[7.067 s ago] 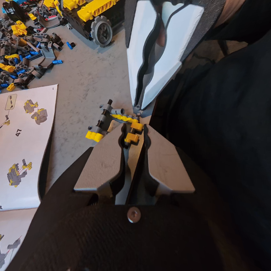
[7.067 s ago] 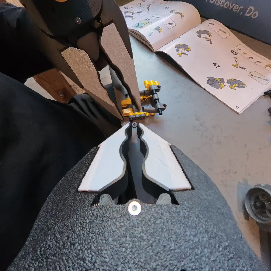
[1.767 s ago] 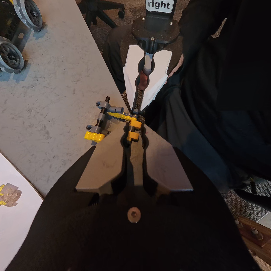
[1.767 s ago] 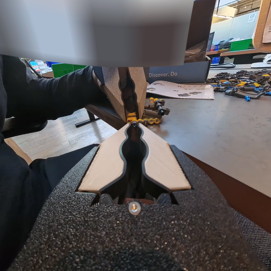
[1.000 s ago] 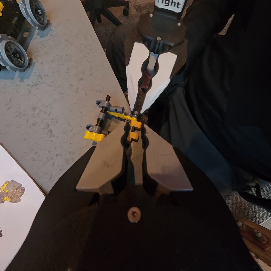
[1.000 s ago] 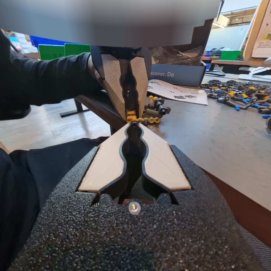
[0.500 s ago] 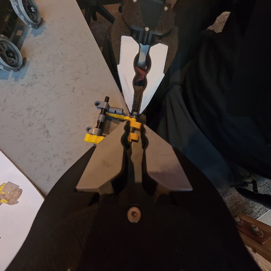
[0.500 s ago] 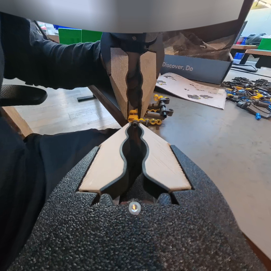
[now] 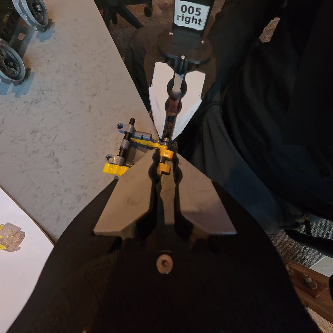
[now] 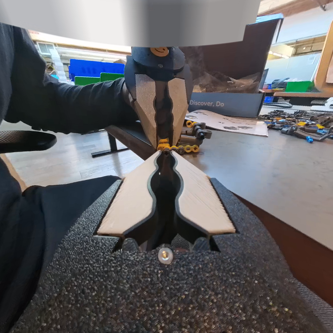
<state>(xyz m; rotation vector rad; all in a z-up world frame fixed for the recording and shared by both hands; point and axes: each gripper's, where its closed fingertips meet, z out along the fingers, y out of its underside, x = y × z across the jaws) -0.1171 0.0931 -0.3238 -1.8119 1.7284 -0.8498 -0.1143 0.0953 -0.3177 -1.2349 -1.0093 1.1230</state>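
Note:
A small brick assembly (image 9: 142, 142) of yellow beams, grey connectors and a black axle hangs in the air at the grey table's edge (image 9: 126, 72). My left gripper (image 9: 164, 156), with grey fingers, is shut on the assembly's yellow connectors (image 9: 164, 163). My right gripper (image 9: 166, 139), with white fingers, comes from the opposite side, tip to tip with the left, and is shut on a small grey pin at the assembly's end. In the right wrist view my right gripper (image 10: 166, 152) pinches that pin below the left gripper (image 10: 164, 142), and the yellow beam (image 10: 188, 148) sticks out to the right.
An open instruction booklet (image 9: 16, 243) lies on the table and also shows in the right wrist view (image 10: 227, 122). Grey wheels (image 9: 10, 68) stand at the far left. A pile of loose parts (image 10: 297, 126) and a dark box (image 10: 225, 106) are behind. A chair armrest (image 10: 27, 140) is at the left. Only a small space, under 4 cm, lies between the two pairs of fingers.
Both grippers have stayed shut on the assembly. They have carried it from over the table beside the booklet to the table's edge, and the right gripper has swung to face the left one head-on.

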